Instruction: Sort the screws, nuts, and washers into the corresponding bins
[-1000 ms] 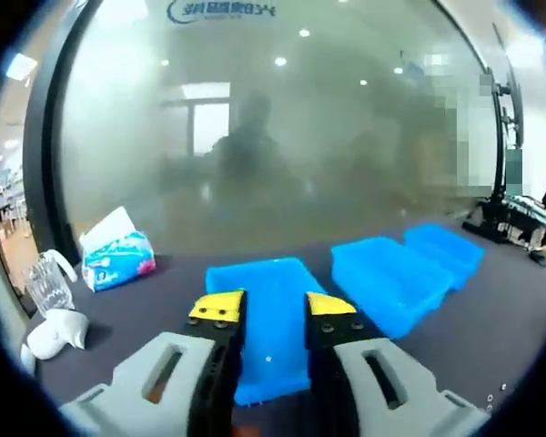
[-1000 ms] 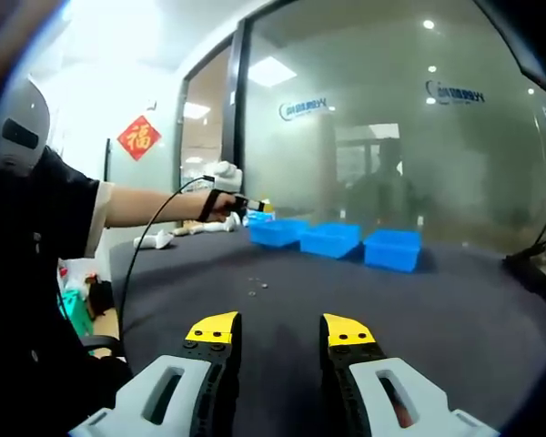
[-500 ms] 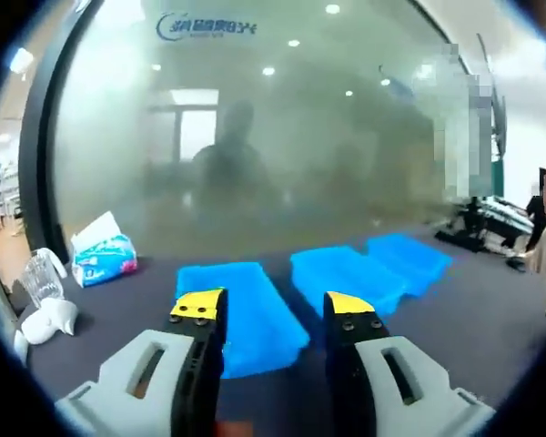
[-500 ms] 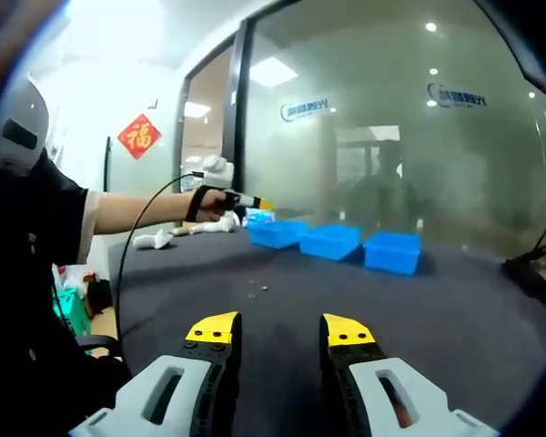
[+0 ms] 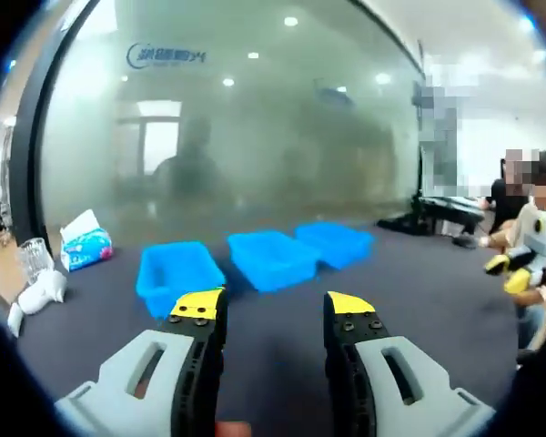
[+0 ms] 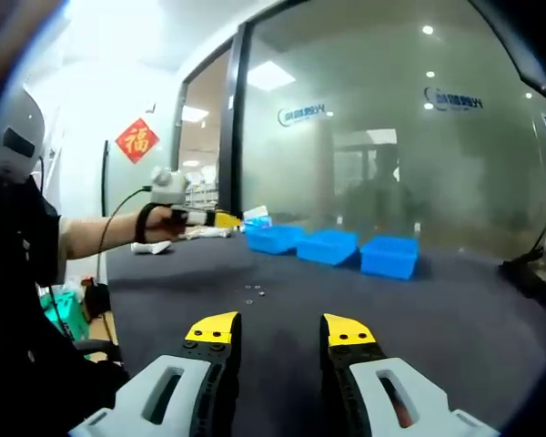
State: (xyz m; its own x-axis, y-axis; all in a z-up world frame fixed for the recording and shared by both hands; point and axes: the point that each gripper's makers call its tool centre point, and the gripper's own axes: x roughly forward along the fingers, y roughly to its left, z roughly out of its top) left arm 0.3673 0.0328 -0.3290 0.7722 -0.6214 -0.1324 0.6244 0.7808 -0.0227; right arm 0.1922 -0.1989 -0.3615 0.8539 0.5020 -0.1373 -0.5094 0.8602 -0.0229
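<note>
Three blue bins stand in a row on the dark table (image 6: 437,309): left bin (image 5: 173,271), middle bin (image 5: 271,258), right bin (image 5: 337,242). In the right gripper view they sit far off, the nearest-left bin (image 6: 275,238) beside the other two. A few small metal pieces (image 6: 253,291) lie on the table ahead of my right gripper (image 6: 279,330), which is open and holds nothing. My left gripper (image 5: 273,305) is open and empty, hovering short of the bins. A hand holds the left gripper (image 6: 196,217) out to the left of the bins.
A tissue pack (image 5: 84,246), a glass cup (image 5: 35,259) and a white object (image 5: 36,291) sit at the table's left end. A frosted glass wall runs behind the bins. A person (image 5: 528,237) is at the right edge, with cables and a stand (image 5: 446,214) beyond.
My left gripper has drawn back and leftward from the bins, which now look smaller, and its view has swung right. The right gripper has stayed put.
</note>
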